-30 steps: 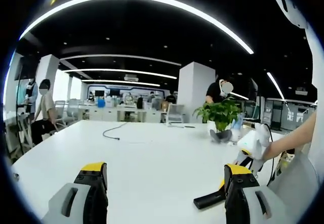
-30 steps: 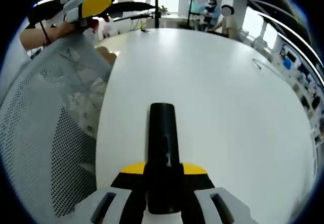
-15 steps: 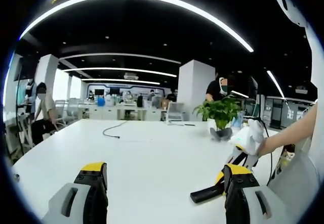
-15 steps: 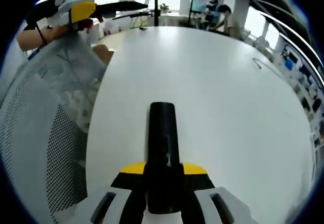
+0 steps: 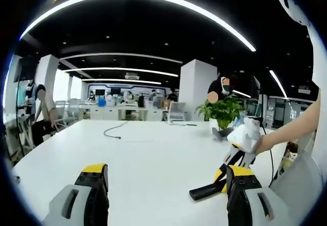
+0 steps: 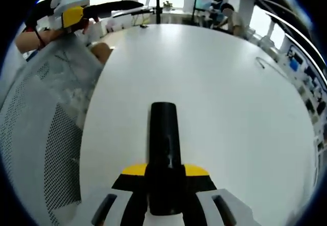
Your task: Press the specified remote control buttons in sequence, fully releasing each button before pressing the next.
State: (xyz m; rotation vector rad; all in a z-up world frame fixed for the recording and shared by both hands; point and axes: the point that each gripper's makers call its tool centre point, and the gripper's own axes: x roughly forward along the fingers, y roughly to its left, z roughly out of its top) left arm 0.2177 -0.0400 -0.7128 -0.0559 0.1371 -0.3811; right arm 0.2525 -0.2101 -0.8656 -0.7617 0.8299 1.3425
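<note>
1. We see the white table (image 6: 219,98) carrying nothing under the remote; over the last second our right gripper (image 6: 164,177) has swung the black remote control (image 6: 164,134) leftward, nearer our left gripper (image 5: 162,190) (handover or pressing seems close).
2. The right's jaws clamp the remote's near end; the left's stand wide apart, the remote's tip (image 5: 204,191) just inside its right jaw.
</note>
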